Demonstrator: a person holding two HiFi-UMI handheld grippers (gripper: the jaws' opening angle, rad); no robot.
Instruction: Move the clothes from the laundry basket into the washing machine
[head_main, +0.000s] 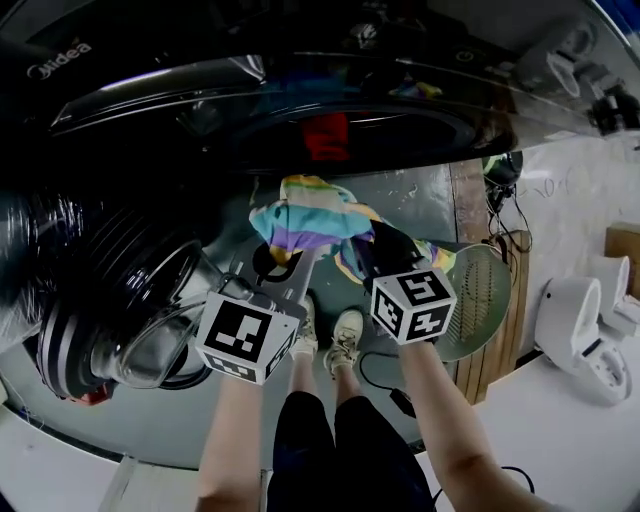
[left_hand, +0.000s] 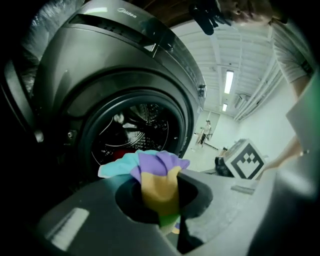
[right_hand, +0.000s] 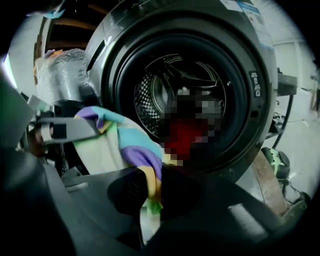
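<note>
A soft striped cloth (head_main: 312, 215), banded in turquoise, purple, yellow, green and white, is seen pinched between the dark grey jaws of the left gripper (left_hand: 159, 196) and of the right gripper (right_hand: 150, 192) alike. Beyond both pairs of jaws a glossy dark grey front-loading washing machine (right_hand: 260, 60) is shown, with a red garment (head_main: 327, 135) in its drum. The white cubes (head_main: 245, 338) behind the jaws are printed with black square markers. A pale green perforated round basket (head_main: 482, 300) is seen to the right of the right jaws.

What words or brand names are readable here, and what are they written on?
"Midea": top front of the washing machine, readable in the head and left gripper views.
Small sticker beside the door: too small to read.
Top-corner label: blurred, unreadable.
</note>
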